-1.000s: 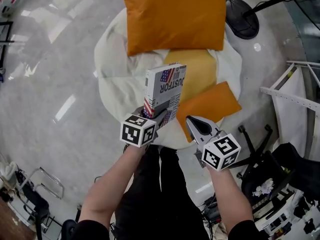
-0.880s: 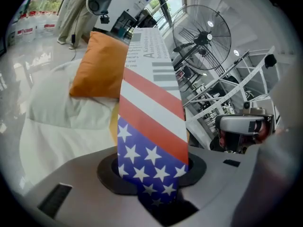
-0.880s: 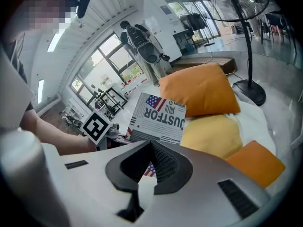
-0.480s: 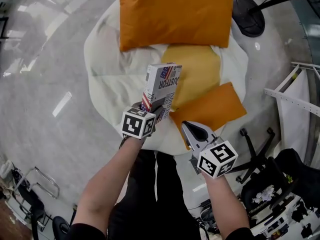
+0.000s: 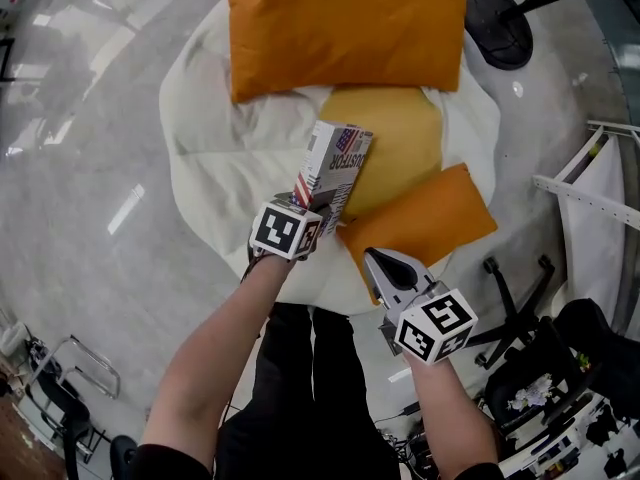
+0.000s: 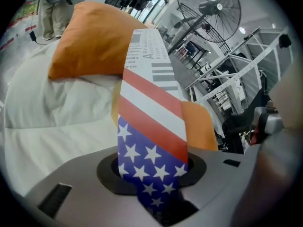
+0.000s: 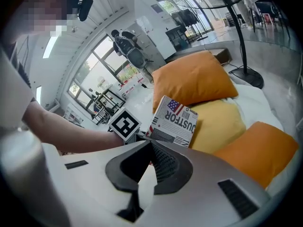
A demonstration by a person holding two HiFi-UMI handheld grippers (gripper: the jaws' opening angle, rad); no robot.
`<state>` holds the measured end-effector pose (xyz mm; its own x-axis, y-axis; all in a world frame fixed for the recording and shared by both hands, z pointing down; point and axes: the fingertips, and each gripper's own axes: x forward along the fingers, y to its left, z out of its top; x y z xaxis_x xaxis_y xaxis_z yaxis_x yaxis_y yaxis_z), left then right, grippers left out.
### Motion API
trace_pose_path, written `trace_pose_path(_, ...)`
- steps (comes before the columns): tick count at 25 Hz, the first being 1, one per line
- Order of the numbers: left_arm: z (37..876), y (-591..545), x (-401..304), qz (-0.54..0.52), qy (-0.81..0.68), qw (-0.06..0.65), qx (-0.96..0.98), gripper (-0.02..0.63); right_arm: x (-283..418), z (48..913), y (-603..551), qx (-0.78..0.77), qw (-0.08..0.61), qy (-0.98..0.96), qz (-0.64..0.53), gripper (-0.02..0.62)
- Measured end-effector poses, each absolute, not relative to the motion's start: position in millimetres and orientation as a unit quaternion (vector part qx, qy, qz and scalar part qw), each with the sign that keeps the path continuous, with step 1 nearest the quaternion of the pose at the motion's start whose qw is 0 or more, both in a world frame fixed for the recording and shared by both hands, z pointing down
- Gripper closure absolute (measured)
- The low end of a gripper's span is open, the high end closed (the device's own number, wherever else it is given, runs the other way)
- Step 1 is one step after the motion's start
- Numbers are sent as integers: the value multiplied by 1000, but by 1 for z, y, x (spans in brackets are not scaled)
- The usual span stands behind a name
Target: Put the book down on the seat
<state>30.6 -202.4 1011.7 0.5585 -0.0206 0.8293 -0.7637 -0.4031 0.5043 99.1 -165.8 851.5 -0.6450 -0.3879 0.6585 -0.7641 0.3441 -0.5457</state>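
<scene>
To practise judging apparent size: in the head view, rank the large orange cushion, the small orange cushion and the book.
1. large orange cushion
2. small orange cushion
3. book, smallest even though it is held nearer the camera

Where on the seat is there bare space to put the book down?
Bare white seat lies left of the book, in front of the big orange pillow. The middle and right are crowded: yellow cushion, small orange cushion.
</scene>
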Motion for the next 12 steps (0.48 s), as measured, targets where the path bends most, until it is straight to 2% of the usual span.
trace_pose_path(5, 1013, -210, 33, 376, -260, 472, 754, 437, 100, 853, -161, 359, 215, -792, 445, 581)
trace_pose_path(8, 1010, -214, 24, 386, -268, 450, 759, 363, 99, 852, -160, 359, 211, -792, 446, 581)
trace_pose_path(12, 1006, -216, 3, 422, -287, 416, 753, 326, 93, 843, -160, 358, 204, -795, 445, 580)
